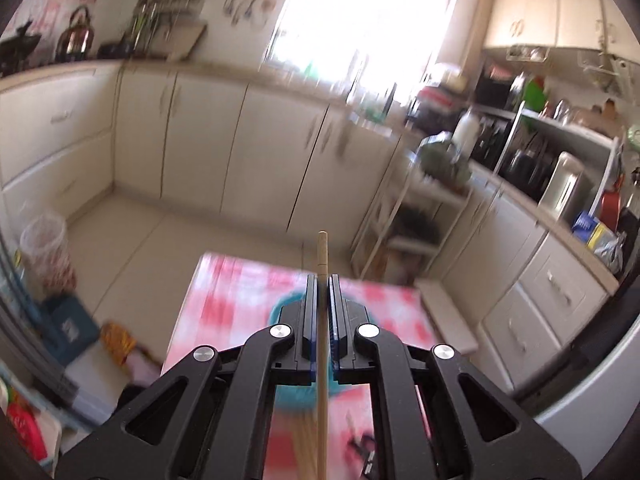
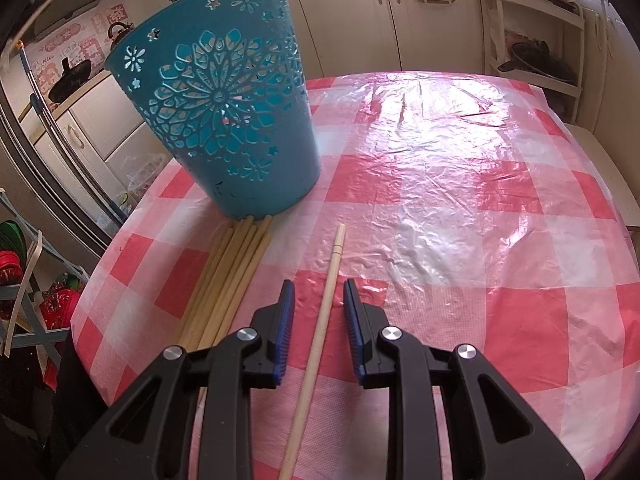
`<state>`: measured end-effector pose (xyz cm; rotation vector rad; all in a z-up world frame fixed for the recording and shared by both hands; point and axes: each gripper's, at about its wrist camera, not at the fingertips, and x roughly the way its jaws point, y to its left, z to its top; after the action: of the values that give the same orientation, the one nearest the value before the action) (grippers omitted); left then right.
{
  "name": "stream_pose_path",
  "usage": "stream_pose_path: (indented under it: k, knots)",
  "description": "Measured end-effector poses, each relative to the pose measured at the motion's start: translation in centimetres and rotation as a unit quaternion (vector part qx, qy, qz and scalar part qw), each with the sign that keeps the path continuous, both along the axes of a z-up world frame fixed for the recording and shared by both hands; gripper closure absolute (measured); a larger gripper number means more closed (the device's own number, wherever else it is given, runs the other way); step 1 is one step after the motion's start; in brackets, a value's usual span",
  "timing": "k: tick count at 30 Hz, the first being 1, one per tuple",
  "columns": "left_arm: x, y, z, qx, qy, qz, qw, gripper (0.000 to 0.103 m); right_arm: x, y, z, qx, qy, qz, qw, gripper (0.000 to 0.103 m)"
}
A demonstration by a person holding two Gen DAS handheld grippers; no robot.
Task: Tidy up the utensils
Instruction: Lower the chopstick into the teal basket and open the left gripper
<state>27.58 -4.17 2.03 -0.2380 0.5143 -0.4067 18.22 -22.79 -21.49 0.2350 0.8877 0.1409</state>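
Observation:
My left gripper (image 1: 322, 280) is shut on a wooden chopstick (image 1: 322, 252) and holds it high above the table, its end sticking out past the fingertips. The blue basket (image 1: 282, 308) shows blurred below it. In the right wrist view the blue cut-out basket (image 2: 224, 120) stands upright on the red-and-white checked table (image 2: 460, 208). A bundle of several chopsticks (image 2: 228, 280) lies against its base. My right gripper (image 2: 319, 286) is open, low over the table, its fingers either side of a single chopstick (image 2: 326, 300) lying flat.
Cream kitchen cabinets (image 1: 200, 140) line the far wall and a white shelf rack (image 1: 404, 224) stands beyond the table. The table's left edge (image 2: 100, 280) drops off close to the bundle. A counter with appliances (image 1: 560, 184) runs along the right.

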Motion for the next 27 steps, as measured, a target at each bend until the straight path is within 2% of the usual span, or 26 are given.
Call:
stream_pose_path:
  k: [3,5,9,13,17,21,27]
  knots:
    - [2.2,-1.9,1.4,-0.015,-0.044,0.026,0.9986,0.098,-0.1,-0.1,-0.1,0.006,-0.001,0.000,1.000,0.078]
    - [3.9,-3.1,1.6,-0.010,-0.064,0.052,0.9965,0.098,-0.2,-0.3,-0.1,0.012,-0.001,0.000,1.000,0.078]
    - [7.6,-5.0,-0.1,0.008,-0.071,0.087,0.9936,0.098,-0.2,-0.9,-0.2,0.023,-0.002,0.001,1.000,0.077]
    - [9.7,-6.3,-2.6,0.029,-0.058,0.097,0.9932,0.098,0.0,-1.1,-0.2,0.032,-0.001,0.004,0.999,0.074]
    - [10.3,-6.8,-4.7,0.049,-0.039,0.093,0.9937,0.098,0.0,-1.0,-0.2,0.034,-0.001,0.007,0.999,0.072]
    - [9.7,-7.3,-6.7,0.086,-0.021,0.085,0.9924,0.098,0.0,-0.9,-0.2,0.035,0.000,0.008,0.999,0.072]
    - [8.9,-6.5,-8.7,0.121,0.013,0.085,0.9890,0.097,0.2,-0.6,-0.1,0.023,0.003,0.012,1.000,0.072]
